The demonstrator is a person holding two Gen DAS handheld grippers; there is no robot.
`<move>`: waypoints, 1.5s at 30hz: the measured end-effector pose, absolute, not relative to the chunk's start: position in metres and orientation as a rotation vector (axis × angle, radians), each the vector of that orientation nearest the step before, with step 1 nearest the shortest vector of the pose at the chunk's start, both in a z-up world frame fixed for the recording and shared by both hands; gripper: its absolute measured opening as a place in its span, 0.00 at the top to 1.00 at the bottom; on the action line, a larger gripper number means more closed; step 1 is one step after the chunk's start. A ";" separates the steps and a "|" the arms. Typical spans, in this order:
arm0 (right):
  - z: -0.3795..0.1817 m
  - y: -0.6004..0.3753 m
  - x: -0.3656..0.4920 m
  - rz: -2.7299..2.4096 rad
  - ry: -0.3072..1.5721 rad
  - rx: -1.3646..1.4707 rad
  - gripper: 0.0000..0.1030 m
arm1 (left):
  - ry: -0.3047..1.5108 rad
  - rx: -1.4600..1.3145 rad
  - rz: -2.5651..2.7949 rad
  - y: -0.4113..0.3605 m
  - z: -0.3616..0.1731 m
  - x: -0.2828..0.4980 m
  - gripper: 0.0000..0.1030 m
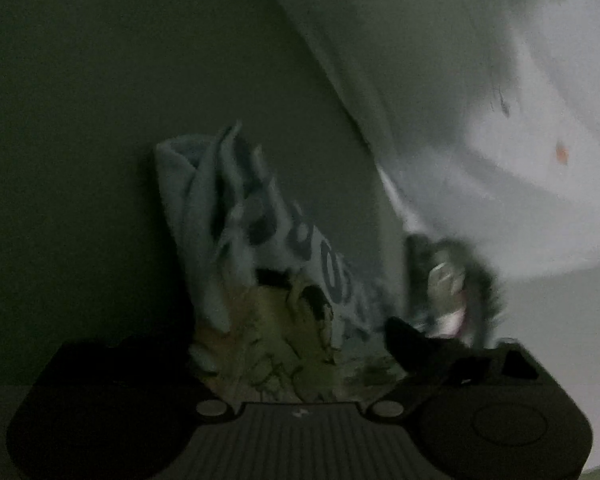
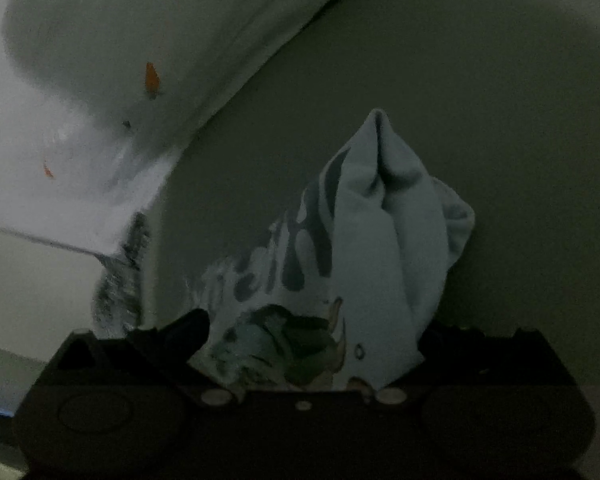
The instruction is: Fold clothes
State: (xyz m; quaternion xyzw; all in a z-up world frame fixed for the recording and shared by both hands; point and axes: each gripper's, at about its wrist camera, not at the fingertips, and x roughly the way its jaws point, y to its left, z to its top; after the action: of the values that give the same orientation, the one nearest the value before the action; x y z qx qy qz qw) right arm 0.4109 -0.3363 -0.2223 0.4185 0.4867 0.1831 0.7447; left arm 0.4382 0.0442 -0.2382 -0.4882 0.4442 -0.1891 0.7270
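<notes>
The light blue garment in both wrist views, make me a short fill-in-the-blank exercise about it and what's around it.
1. The light blue garment carries dark ____ and a picture.
2. In both wrist views it lies bunched on a plain ____ surface.
3. The white cloth nearby has small ____ marks.
4. In the right wrist view, the white cloth lies to the garment's ____.

Missing words: lettering; green; orange; left

Printed shirt (image 1: 260,248) (crumpled) between jaws

Soft matt printed cloth garment (image 2: 380,240)
</notes>
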 end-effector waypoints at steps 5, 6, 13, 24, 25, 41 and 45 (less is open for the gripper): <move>-0.256 -0.347 0.394 0.349 1.087 1.317 0.68 | 0.999 -1.154 -0.455 0.028 -0.243 0.432 0.48; -0.261 -0.349 0.389 0.334 1.083 1.376 0.71 | 0.998 -1.152 -0.453 0.023 -0.243 0.431 0.58; -0.234 -0.369 0.347 0.340 0.928 1.578 0.74 | 0.954 -1.009 -0.582 0.002 -0.185 0.437 0.60; -0.136 -0.457 0.287 0.307 0.447 1.639 0.74 | 0.866 -0.778 -0.988 -0.128 -0.077 0.500 0.60; -0.129 -0.470 0.280 0.300 0.403 1.643 0.74 | 0.863 -0.751 -1.018 -0.146 -0.067 0.503 0.60; -0.089 -0.699 0.259 0.319 -0.118 1.801 0.74 | 0.784 -0.250 -1.244 -0.447 0.078 0.553 0.60; -0.085 -0.737 0.277 0.301 -0.277 1.835 0.74 | 0.701 -0.107 -1.254 -0.518 0.115 0.566 0.60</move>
State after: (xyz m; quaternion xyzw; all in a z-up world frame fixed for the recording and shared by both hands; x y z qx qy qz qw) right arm 0.2766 -0.7374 -0.0849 0.7881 -0.1191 0.1293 0.5899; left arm 0.5665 -0.5182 0.1148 -0.0489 0.3208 -0.5742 0.7517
